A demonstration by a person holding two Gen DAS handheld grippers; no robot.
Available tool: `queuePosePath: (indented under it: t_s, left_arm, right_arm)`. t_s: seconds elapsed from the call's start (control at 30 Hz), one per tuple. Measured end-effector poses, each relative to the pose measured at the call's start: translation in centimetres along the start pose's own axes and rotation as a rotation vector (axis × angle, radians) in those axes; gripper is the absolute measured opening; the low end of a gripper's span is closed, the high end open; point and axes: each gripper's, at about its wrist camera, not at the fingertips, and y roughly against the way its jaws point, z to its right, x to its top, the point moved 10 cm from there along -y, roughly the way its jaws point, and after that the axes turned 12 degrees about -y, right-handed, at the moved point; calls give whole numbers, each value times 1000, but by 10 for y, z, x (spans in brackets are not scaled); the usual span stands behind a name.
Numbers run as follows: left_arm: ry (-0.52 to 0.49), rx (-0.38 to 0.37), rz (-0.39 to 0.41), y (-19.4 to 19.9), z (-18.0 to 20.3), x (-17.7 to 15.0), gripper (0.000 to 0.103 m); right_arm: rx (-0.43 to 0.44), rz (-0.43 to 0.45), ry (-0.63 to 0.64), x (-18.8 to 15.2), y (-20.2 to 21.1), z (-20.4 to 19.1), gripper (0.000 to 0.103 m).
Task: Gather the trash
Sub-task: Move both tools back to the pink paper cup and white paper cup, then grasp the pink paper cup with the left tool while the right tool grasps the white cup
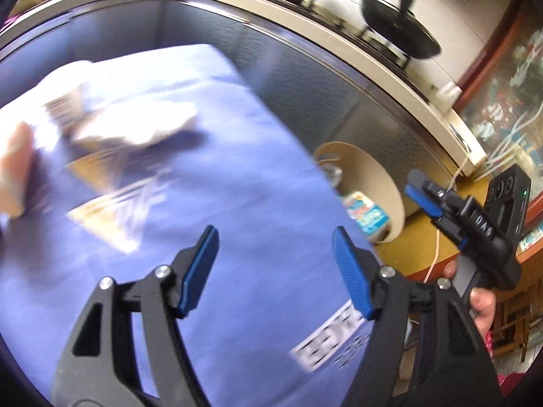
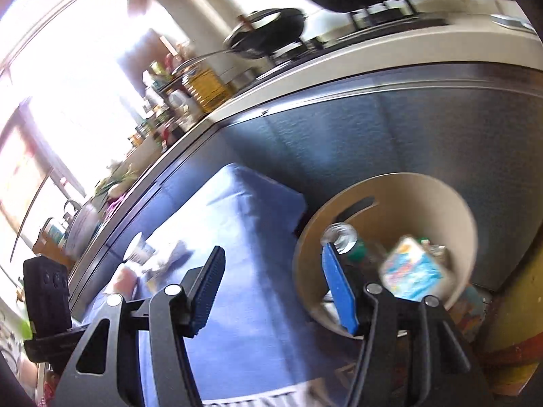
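Covering table: blue cloth (image 1: 237, 203) | kitchen counter (image 2: 373, 57) behind | both fingers spread, empty

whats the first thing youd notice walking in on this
A big blue cloth fills the middle, with blurred paper scraps at its far left. Beside it on the floor stands a round tan bin holding a bright carton and a bottle. Both grippers, left and right, hang open and empty.

A home kitchen is shown: black pans (image 2: 271, 30) are seen on a stove, oil bottle (image 2: 207, 90) and jars crowded along the counter (image 2: 373, 51).
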Motion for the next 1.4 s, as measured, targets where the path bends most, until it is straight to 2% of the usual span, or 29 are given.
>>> queuePosePath:
  t_s: [0.17, 0.33, 0.43, 0.53, 0.57, 0.63, 0.7, 0.8, 0.93, 0.97, 1.0, 1.03, 1.07, 1.1, 1.17, 1.23, 1.4]
  left_arm:
    - [119, 82, 50, 61, -76, -47, 66]
    - [247, 218, 108, 119, -157, -83, 66]
    - [298, 249, 121, 138, -195, -87, 66]
    - [333, 224, 155, 148, -217, -69, 68]
    - [333, 209, 170, 149, -220, -59, 72]
    - [308, 194, 190, 146, -222, -35, 87]
    - [278, 199, 177, 134, -225, -11, 87]
    - [232, 209, 105, 101, -224, 13, 87]
    - [162, 305, 7, 64, -231, 22, 87]
    - [163, 324, -13, 57, -234, 21, 86]
    - [171, 341, -35, 53, -238, 18, 79]
    - [183, 351, -58, 49, -241, 15, 72]
    - [194, 352, -71, 46, -243, 12, 65]
    - [195, 353, -68, 44, -244, 12, 63]
    - [178, 362, -55, 47, -242, 12, 60]
    - [167, 363, -49, 51, -237, 11, 54]
    - [173, 315, 7, 74, -215, 8, 53]
  right_arm:
    - [76, -134, 71, -39, -34, -62, 59]
    - [131, -244, 156, -80, -63, -123, 59]
    - [169, -307, 157, -95, -80, -152, 59]
    - [205, -357, 137, -97, -100, -178, 59]
    - [212, -367, 129, -94, -108, -185, 59]
    - [224, -391, 110, -84, -125, -199, 59]
    - [213, -399, 117, -72, -142, -214, 60]
    - [176, -390, 198, -56, -172, -240, 68]
    - [118, -423, 253, -48, -220, -256, 69]
    - [96, -434, 253, -48, -231, -255, 69]
    - [84, -449, 254, -49, -242, -254, 69]
    - [72, -459, 261, -50, -249, -252, 66]
    - [58, -468, 271, -53, -256, -250, 59]
    - [42, -485, 278, -57, -261, -246, 53]
    - [39, -526, 257, -66, -266, -239, 21]
    - [52, -536, 246, -71, -264, -235, 8]
    - [111, -479, 204, -58, -228, -231, 3]
